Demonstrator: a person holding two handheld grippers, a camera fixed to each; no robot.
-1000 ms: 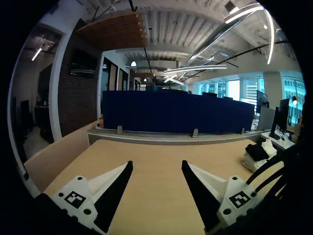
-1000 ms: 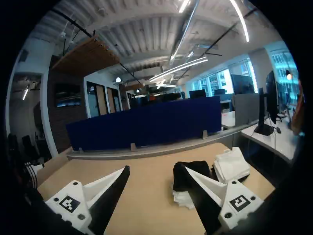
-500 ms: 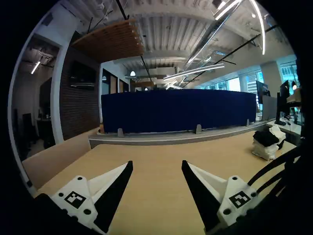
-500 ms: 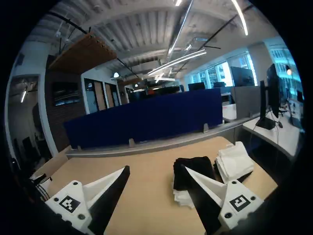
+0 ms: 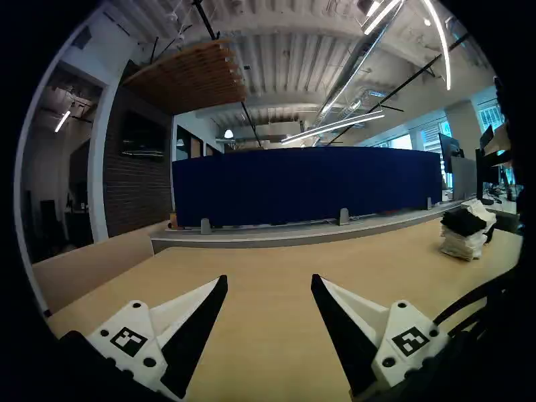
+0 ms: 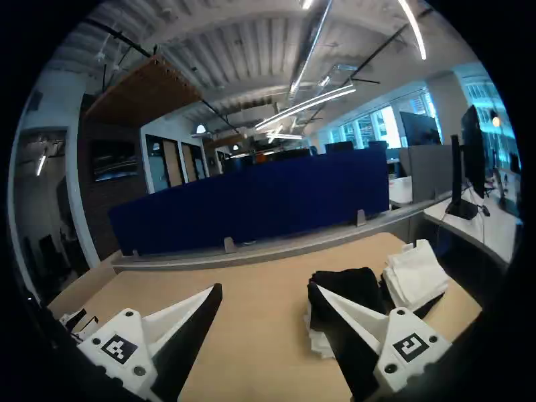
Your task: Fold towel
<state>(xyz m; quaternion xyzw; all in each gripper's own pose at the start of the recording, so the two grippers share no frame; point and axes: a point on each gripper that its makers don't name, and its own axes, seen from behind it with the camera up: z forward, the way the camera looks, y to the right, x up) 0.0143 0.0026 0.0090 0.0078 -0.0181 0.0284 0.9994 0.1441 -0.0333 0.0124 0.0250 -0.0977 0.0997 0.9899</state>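
My left gripper [image 5: 268,285] is open low over the wooden table [image 5: 268,268], with nothing between its fingers. At the far right of the left gripper view lies a stack of folded towels [image 5: 465,231], black on white. My right gripper [image 6: 264,295] is open too and holds nothing. In the right gripper view a black folded towel [image 6: 348,285] lies on a white pile just past the right finger [image 6: 362,335]. A second white folded stack [image 6: 415,271] sits to its right. The table [image 6: 248,295] stretches ahead of both.
A blue divider panel [image 5: 301,184] on a grey rail runs along the table's far edge. In the right gripper view the panel [image 6: 254,204] is ahead, and a monitor [image 6: 465,161] stands on the neighbouring desk at the right. The other gripper's edge [image 6: 74,321] shows at lower left.
The left gripper has sunk lower and turned left, so the towel stack slid to its right edge. The right gripper shifted slightly; the towels drifted a little right.
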